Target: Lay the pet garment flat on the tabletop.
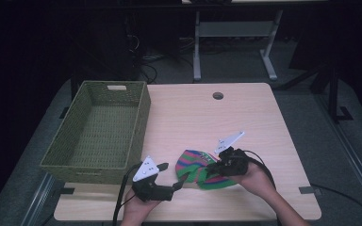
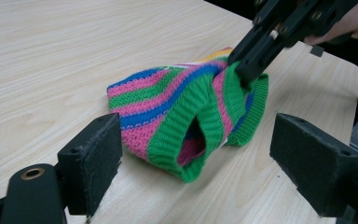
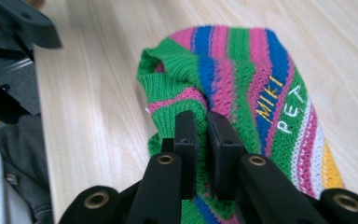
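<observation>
In the high view, a small knitted sweater (image 1: 202,168) with green, pink and blue stripes lies on the pale wooden counter (image 1: 245,117) near the front edge, between the two hands. The right gripper (image 1: 213,165) is on the sweater's right side and the left gripper (image 1: 181,181) stands just beside its left side, so both are near, but only the right one touches it. A woven olive basket (image 1: 143,113) with a hand slot in its far wall stands at the left of the counter, apart from the sweater, and it looks empty. In the left gripper view, the sweater (image 2: 168,107) lies ahead between the two black padded jaws, which stand wide apart and do not touch it; its ribbed green opening faces the camera, and its long axis runs away toward the upper right. There the right gripper (image 2: 247,70) pinches the green rib. In the right gripper view, the jaws are closed on a fold of the soft ribbed edge of the sweater (image 3: 242,79), and yellow and white letters are stitched on the stripes. I judge that the left gripper must go forward to take the near opening.
</observation>
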A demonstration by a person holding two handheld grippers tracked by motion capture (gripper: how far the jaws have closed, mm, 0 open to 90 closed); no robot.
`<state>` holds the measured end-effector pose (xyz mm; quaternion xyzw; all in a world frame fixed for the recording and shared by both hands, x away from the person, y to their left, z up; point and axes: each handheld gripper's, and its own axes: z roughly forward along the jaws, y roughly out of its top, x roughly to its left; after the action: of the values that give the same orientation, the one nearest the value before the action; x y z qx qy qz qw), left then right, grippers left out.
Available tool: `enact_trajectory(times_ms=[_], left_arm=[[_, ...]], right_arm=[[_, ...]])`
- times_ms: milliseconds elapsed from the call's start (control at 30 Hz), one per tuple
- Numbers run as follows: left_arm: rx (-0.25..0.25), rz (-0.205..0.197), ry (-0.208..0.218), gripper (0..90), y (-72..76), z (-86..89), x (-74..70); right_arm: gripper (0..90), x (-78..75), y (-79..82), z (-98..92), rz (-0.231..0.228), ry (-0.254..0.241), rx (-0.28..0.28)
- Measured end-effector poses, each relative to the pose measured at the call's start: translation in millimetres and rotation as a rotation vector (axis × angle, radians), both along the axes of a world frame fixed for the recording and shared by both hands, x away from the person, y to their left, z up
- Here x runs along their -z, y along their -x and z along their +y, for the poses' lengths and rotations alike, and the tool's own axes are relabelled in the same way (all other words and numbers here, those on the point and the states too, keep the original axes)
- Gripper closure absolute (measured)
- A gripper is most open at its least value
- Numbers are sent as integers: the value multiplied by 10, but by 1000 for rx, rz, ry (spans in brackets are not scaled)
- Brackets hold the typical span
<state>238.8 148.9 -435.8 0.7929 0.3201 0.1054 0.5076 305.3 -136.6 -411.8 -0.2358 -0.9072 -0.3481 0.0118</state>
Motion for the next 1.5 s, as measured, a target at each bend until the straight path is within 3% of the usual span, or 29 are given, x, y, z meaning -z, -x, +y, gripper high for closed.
enact_trajectory(times_ms=[333, 767, 900, 967, 1100, 1300, 1500], left_arm=[[9, 6, 10, 164, -7, 7, -1], [27, 16, -7, 170, -39, -33, 6], [27, 36, 12, 172, -106, -81, 19], [38, 24, -4, 219, -141, -100, 32], [59, 40, -5, 218, -268, -137, 71], [85, 33, -39, 223, -433, -245, 138], [44, 37, -41, 225, -562, -310, 196]], right_arm=[[834, -166, -38, -98, -26, -44, 6], [838, -436, -72, -278, -45, -152, 1], [838, -494, -68, -335, -50, -174, -1], [838, -520, -71, -365, -49, -183, 0], [838, -559, -81, -417, -48, -205, -5], [839, -624, -96, -435, -52, -219, -22], [839, -694, -92, -447, -61, -230, -36]])
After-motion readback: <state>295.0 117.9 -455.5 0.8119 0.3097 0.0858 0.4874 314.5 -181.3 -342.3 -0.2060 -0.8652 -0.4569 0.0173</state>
